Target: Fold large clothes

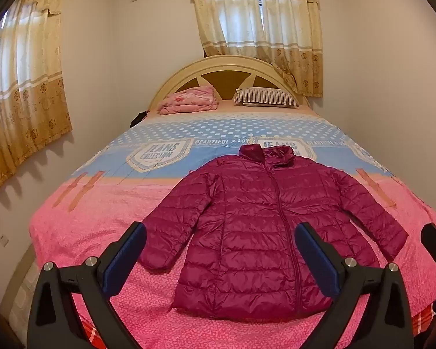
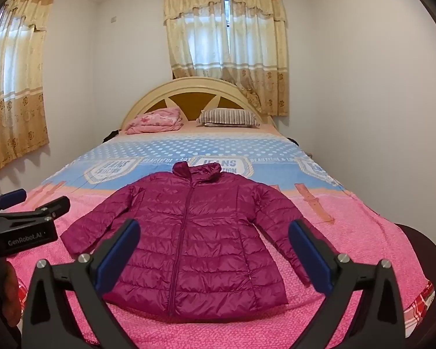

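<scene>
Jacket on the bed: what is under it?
The jacket lies flat, zipped, on the bedspread, mostly over its pink part, collar reaching the blue printed band. Whatever lies beneath the jacket itself is covered. Both grippers, left and right, hover open.

Jacket (image 1: 264, 226): magenta, quilted. Bedspread (image 1: 101, 232): pink speckled, blue band with white dots. Pillow (image 1: 266, 96): brown-and-white striped. Blanket (image 1: 189, 99): pink, floral. Curtains (image 1: 258, 29): cream, tan flowered border. Gripper pads (image 1: 123, 258): blue.

Bed (image 1: 87, 232): jacket (image 1: 255, 232) flat, pillow (image 1: 266, 96), folded blanket (image 1: 189, 99).
</scene>
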`<state>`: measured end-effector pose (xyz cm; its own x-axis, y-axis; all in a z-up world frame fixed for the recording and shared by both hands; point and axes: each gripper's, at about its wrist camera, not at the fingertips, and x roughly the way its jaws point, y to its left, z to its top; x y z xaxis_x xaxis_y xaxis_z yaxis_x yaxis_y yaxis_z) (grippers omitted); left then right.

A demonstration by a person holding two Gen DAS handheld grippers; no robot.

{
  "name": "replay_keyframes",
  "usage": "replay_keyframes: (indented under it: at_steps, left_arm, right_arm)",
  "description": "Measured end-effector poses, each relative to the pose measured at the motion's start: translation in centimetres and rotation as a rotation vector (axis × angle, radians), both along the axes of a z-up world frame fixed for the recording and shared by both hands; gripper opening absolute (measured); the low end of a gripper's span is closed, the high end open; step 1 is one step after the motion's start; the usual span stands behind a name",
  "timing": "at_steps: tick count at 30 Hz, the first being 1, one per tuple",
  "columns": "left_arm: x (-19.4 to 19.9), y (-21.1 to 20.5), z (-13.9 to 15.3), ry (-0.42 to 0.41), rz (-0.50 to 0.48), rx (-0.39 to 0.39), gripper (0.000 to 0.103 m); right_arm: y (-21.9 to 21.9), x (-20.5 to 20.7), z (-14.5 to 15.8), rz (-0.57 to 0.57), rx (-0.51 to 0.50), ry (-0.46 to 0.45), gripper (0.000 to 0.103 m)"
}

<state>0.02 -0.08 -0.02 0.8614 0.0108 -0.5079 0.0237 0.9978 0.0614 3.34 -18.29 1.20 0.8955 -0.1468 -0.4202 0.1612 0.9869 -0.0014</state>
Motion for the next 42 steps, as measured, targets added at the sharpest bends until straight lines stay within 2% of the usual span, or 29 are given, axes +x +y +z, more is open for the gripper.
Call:
replay_keyframes:
  at_steps: [1,13,15,42]
  left_arm:
    - [0.0,0.2,0.0,0.005,-0.005,-0.026,0.102]
    - [0.0,-1.1,0.7,-0.008,-0.001,-0.019,0.102]
    - [0.0,0.3,0.8,-0.008,0.002,-0.04,0.102]
    - [-0.2,0.6,0.9,-0.014,0.006,-0.037,0.102]
  right_arm:
    - [0.0,0.0,0.0,0.0,0.004,0.004,0.103]
    - [0.0,0.0,0.0,0.002,-0.004,0.004,0.103]
    - [0.2,0.1,-0.1,0.002,-0.005,0.003,0.103]
    - [0.1,0.0,-0.2,0.002,-0.001,0.002,0.103]
